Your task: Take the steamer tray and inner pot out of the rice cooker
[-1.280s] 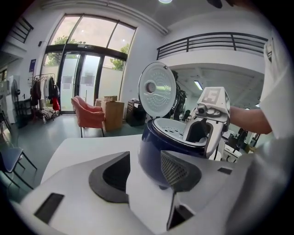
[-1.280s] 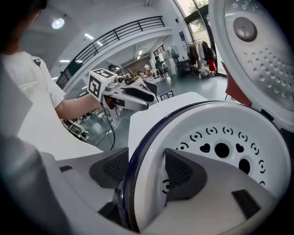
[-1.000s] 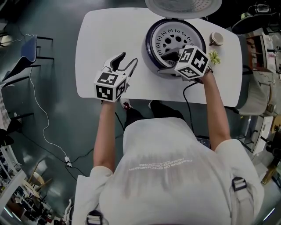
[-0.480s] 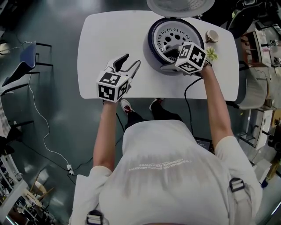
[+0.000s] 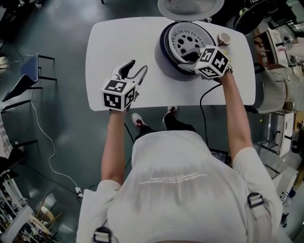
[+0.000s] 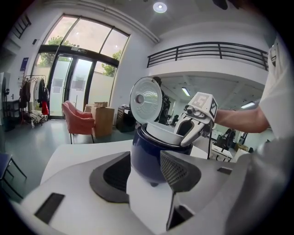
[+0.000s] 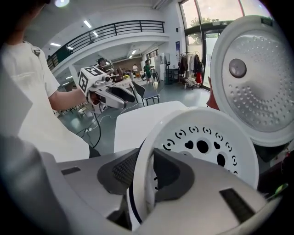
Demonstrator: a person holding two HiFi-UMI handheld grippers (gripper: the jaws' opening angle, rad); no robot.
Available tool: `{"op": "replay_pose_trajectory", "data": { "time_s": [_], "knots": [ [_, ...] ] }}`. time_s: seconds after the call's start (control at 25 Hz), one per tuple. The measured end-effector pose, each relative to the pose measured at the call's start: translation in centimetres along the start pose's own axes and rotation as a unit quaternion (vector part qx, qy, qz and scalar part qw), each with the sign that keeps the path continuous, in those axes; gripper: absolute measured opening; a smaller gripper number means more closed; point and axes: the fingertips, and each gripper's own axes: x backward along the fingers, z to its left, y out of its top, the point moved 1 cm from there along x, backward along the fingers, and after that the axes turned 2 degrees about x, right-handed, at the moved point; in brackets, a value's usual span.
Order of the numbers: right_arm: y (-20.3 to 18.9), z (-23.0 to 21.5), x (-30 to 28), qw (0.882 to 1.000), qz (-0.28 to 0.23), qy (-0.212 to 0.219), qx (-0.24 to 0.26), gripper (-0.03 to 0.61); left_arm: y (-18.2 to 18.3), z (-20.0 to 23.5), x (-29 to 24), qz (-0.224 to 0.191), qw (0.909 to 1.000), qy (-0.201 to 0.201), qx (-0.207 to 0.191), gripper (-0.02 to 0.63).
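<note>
A dark blue rice cooker (image 5: 166, 53) stands at the table's far right with its lid (image 5: 190, 7) swung up. The white perforated steamer tray (image 5: 184, 39) lies in its mouth. My right gripper (image 5: 189, 59) has just been closing and is shut on the tray's near rim (image 7: 140, 174), with one pad inside and one outside. In the left gripper view the tray (image 6: 165, 133) sits tilted above the cooker (image 6: 147, 158). My left gripper (image 5: 137, 66) stands open and empty over the bare table, left of the cooker. The inner pot is hidden under the tray.
The white table (image 5: 118, 38) has rounded corners and a near edge close to my left hand. A small cup (image 5: 223, 38) stands right of the cooker. A black cord (image 5: 203, 102) drops off the near edge. Chairs and floor cables lie to the left.
My right gripper's jaws have closed onto the steamer tray's near rim. The left gripper has drifted slightly and stays open.
</note>
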Motion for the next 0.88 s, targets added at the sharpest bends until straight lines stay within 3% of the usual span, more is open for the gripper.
{"op": "replay_pose_trajectory", "data": {
  "time_s": [0.32,0.68,0.88],
  "knots": [
    [0.8,-0.5,2.9,0.997,-0.006,-0.066,0.033,0.066,1.5,-0.9,-0.1,-0.009,0.9995,-0.019,-0.022,0.213],
    [3.1,0.0,5.8,0.990,-0.020,-0.136,0.039,0.064,2.7,-0.7,0.9,-0.025,0.9986,-0.030,-0.036,0.209],
    [6.2,0.9,7.1,0.983,-0.050,-0.171,0.043,0.066,3.3,0.8,2.7,-0.037,0.9981,-0.026,-0.043,0.209]
  ]
}}
